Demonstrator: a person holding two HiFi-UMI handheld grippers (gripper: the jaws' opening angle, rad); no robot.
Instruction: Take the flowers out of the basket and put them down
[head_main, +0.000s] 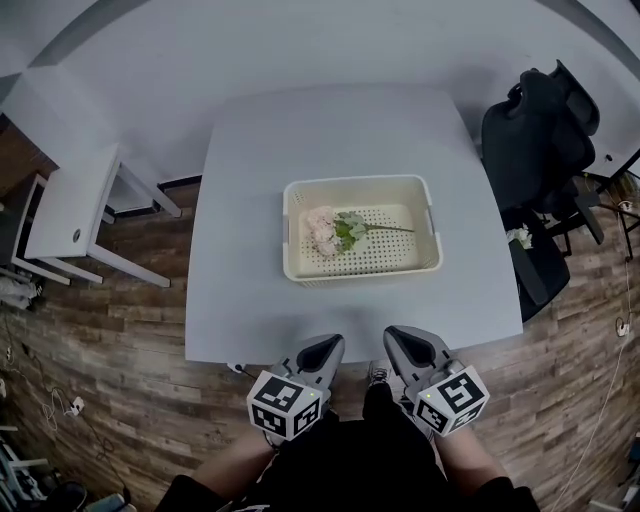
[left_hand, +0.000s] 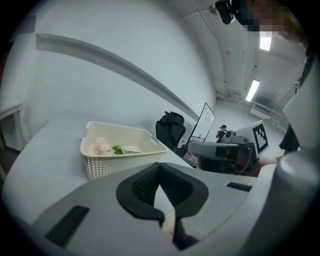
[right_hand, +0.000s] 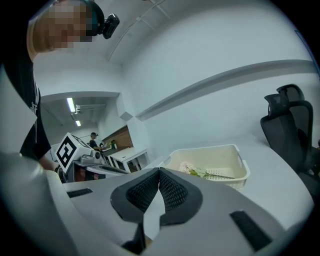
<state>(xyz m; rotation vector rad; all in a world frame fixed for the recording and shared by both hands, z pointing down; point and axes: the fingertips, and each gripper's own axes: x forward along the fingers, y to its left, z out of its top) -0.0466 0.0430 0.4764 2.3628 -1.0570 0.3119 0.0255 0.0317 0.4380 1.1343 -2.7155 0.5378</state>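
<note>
Flowers (head_main: 335, 231) untouched; grippers (head_main: 329, 347) (head_main: 397, 337) closed, empty

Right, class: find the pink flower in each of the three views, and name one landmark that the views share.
Head view: the flower lies at picture centre inside the basket, blooms left, stem right.
Left gripper view: the flower is left of centre, in the basket.
Right gripper view: the flower is right of centre, in the basket.
Shared landmark: the cream basket around it.

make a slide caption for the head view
Both shut, left gripper and right gripper near the table edge; flowers lie in the basket.
</note>
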